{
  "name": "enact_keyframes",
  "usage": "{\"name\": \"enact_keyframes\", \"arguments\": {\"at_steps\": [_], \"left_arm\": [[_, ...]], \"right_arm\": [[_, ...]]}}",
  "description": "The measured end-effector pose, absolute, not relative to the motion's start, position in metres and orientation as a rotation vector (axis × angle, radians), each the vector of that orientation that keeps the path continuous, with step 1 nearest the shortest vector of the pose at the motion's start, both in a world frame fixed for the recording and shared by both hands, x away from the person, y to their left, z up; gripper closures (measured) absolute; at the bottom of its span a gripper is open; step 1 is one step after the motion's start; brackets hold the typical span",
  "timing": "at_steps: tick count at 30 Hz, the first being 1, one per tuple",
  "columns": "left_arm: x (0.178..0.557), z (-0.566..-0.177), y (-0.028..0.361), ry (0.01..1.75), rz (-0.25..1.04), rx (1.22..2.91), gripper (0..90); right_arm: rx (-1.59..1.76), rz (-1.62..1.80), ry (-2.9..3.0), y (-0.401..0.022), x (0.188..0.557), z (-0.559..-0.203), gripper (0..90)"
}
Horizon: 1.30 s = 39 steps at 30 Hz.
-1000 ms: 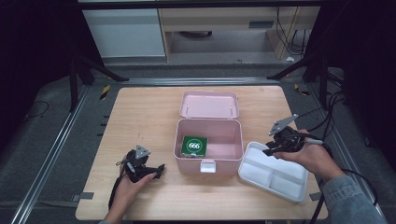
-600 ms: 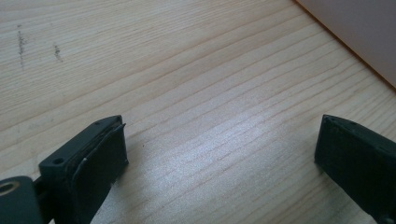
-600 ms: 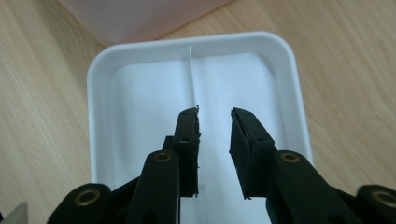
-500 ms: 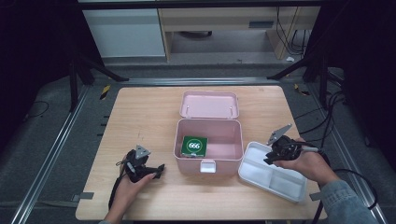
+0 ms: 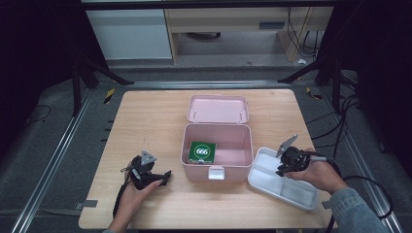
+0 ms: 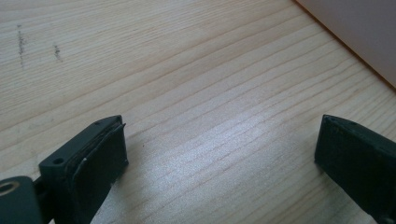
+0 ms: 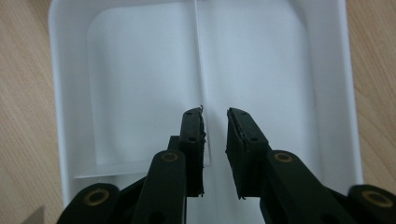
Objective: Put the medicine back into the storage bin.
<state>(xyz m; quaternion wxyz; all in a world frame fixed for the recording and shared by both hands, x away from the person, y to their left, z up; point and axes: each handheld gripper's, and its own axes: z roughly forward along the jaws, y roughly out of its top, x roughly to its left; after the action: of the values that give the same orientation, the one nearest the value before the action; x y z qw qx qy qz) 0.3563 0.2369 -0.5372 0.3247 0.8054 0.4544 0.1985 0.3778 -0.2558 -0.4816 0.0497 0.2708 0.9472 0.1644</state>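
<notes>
A white divided tray (image 5: 266,164) lies right of the open pink box (image 5: 199,171). My right gripper (image 5: 282,170) hangs low over the tray, pointing down. In the right gripper view its jaws (image 7: 215,114) straddle the tray's thin divider wall (image 7: 198,56). They have just been closing and stand a narrow gap apart. The wall sits against the left pad (image 7: 200,126), and the other pad is still clear of it. My left gripper (image 5: 164,176) rests on the wooden table left of the box. Its jaws (image 6: 219,149) are wide open over bare wood.
The box's pink lid (image 5: 217,108) lies flat behind it. Inside the box is a green card marked 666 (image 5: 202,151). The box's side (image 6: 355,32) shows at the upper right of the left gripper view. Cables trail off the table's right edge.
My right gripper has come down and to the left onto the tray, and its jaws have narrowed. The left hand and gripper have stayed put.
</notes>
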Motion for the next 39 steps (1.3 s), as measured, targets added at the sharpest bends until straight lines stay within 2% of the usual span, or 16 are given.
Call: {"name": "enact_keyframes", "arguments": {"at_steps": [13, 23, 28, 39], "left_arm": [[0.356, -0.537, 0.237, 1.192, 0.521, 2.113, 1.6], [0.356, -0.537, 0.237, 1.192, 0.521, 2.112, 1.6], [0.356, -0.537, 0.237, 1.192, 0.521, 2.113, 1.6], [0.356, -0.537, 0.237, 1.192, 0.521, 2.113, 1.6]], "right_arm": [[0.783, 0.41, 2.94, -0.25, 0.381, -0.495, 80.9], [0.754, 0.352, 2.966, -0.246, 0.383, -0.498, 88.7], [0.737, 0.363, 2.964, -0.249, 0.382, -0.497, 89.8], [0.839, 0.596, 2.835, -0.282, 0.38, -0.461, 89.9]]}}
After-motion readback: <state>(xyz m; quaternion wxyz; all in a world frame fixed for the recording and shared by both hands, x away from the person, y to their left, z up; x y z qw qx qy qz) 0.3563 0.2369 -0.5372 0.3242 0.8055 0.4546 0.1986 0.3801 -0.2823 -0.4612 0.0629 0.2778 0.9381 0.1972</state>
